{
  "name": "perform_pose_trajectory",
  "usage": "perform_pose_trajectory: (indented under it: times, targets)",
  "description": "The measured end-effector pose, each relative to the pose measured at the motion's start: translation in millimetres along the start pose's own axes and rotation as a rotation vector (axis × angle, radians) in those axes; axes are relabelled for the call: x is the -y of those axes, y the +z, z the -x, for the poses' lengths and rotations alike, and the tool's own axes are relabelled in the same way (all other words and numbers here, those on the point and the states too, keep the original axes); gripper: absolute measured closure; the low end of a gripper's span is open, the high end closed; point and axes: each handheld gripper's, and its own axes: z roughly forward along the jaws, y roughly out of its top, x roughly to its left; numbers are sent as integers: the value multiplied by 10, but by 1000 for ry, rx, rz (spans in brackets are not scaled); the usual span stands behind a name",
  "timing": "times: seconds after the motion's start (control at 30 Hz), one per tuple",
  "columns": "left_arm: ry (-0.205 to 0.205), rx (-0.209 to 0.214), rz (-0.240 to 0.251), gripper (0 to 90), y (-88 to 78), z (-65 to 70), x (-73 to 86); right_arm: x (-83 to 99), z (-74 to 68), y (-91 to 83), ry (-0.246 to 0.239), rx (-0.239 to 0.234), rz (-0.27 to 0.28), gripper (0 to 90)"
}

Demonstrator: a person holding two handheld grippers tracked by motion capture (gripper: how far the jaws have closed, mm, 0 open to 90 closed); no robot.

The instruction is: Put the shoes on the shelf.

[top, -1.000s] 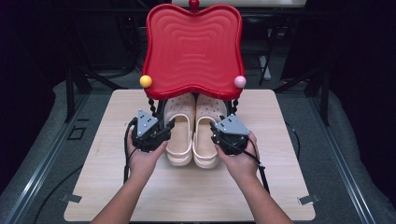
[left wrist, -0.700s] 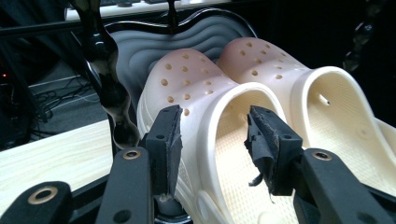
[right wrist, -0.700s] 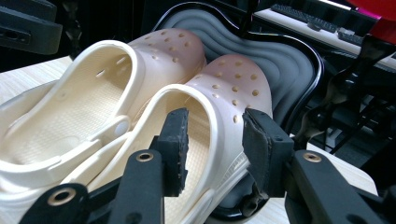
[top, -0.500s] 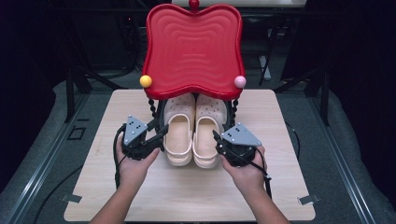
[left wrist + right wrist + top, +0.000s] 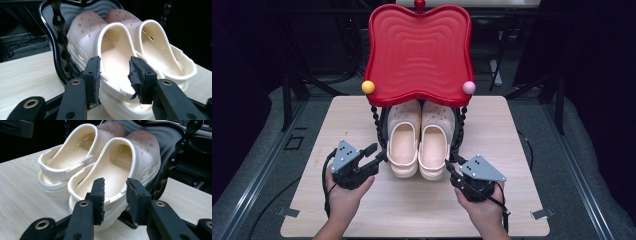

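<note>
Cream clogs (image 5: 418, 142) are seen side by side on the desk (image 5: 512, 130), toes under a red tray stand (image 5: 418, 50). Judged light, springy foam; heel rims are best pinched. Left hand-held gripper (image 5: 374, 152) and right hand-held gripper (image 5: 452, 170): jaws apart, just narrowing, nothing held.

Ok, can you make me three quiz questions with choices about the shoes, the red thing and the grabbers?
1. Where is the pair of clogs?
A. under the red tray
B. on top of the red tray
C. on the floor

2. How many clogs are there?
A. one
B. two
C. four

3. What are the left gripper and right gripper holding?
A. a clog each
B. the tray
C. nothing

Answers: 1 A, toes tucked beneath the tray; 2 B, two cream clogs sit side by side; 3 C, the jaws stand apart off the heels.
</note>
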Motion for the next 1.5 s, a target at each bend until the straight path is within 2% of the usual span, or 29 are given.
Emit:
perform_pose_trajectory:
  times: [0.27, 0.4, 0.6, 0.67, 0.8, 1.0, 1.1, 1.2, 1.27, 1.3, 1.5]
  targets:
    - [29, 14, -23, 611, -127, 72, 159, 177, -74, -79, 0, -19, -14, 675]
    - [24, 22, -36, 611, -183, 99, 284, 261, -100, -103, 19, -24, -11, 674]
    - [17, 33, -47, 619, -217, 117, 383, 367, -154, -133, 16, -42, -12, 684]
    - [13, 42, -55, 622, -223, 128, 438, 453, -190, -130, 15, -51, -32, 692]
    - [18, 45, -69, 623, -212, 156, 525, 571, -219, -95, 14, -59, -60, 693]
    - [19, 56, -108, 627, -156, 171, 655, 658, -204, -70, 30, -60, -62, 698]
    - [7, 65, -114, 650, -135, 165, 695, 681, -195, -69, 30, -63, -75, 701]
    - [31, 62, -146, 682, -99, 176, 773, 736, -194, -29, 38, -72, -91, 709]
    - [30, 66, -158, 694, -79, 178, 806, 766, -201, 7, 39, -74, -88, 720]
    - [32, 62, -164, 699, -67, 176, 817, 773, -201, 12, 40, -78, -109, 726]
    - [22, 75, -167, 750, -1, 178, 858, 805, -201, 90, 47, -91, -132, 789]
